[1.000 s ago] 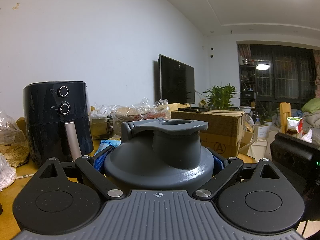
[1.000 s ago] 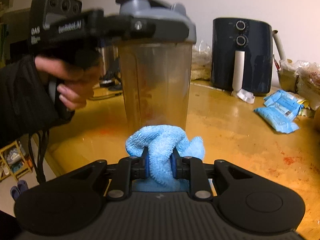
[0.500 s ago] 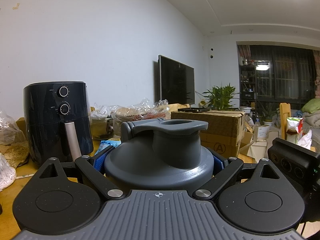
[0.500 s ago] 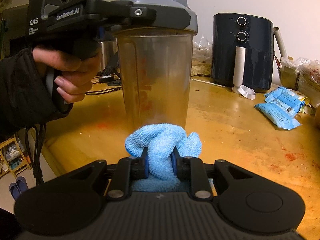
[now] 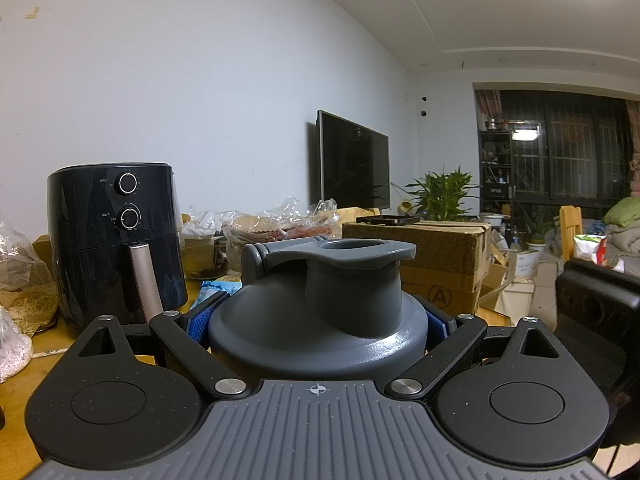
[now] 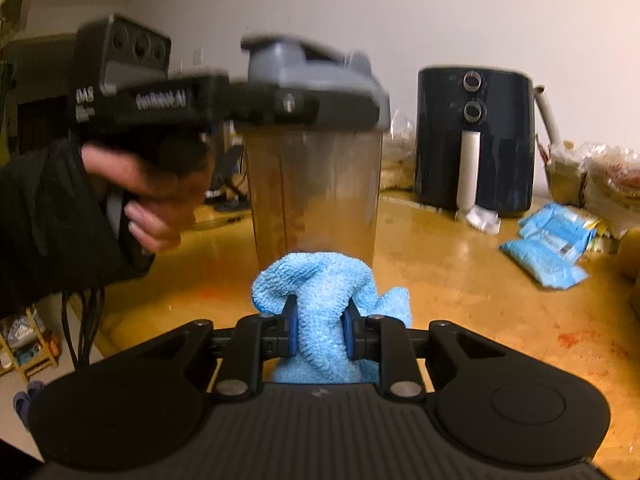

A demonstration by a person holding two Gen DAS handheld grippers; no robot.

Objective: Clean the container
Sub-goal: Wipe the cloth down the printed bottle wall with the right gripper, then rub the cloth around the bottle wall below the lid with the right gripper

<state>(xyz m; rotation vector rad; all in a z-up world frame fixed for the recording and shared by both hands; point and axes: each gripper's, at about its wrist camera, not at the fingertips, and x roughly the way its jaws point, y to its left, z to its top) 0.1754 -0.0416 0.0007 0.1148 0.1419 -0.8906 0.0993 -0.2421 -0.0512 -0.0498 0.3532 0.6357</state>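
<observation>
We are holding the shaker bottle (image 6: 314, 196) upright on the yellow table (image 6: 460, 280), well in from its edges, with our left gripper (image 5: 318, 320) pinching the bottle's grey lid (image 5: 316, 320) from both sides; the blue pads (image 5: 199, 320) are pressing against the lid's rim. In the right wrist view our left hand (image 6: 148, 196) is wrapping the gripper's handle, a dark sleeve (image 6: 44, 224) behind it, and this part of the picture is blurred. The bottle's clear wall is looking cloudy and brownish.

We are pinching a light blue cloth (image 6: 320, 320) in our right gripper (image 6: 320, 334), its jaws nearly together with the cloth bunched between them. The cloth is sitting just in front of the bottle's lower wall; we cannot tell whether it is touching.

Toward the table's far edge, by the wall, a black air fryer (image 6: 474, 144) is standing. Blue packets (image 6: 548, 240) are lying near the right edge, beside clear bags of food (image 6: 608, 184). Beyond the table, in the left wrist view, a cardboard box (image 5: 436, 256), a television (image 5: 354, 164) and a green plant (image 5: 440, 192) are showing.
</observation>
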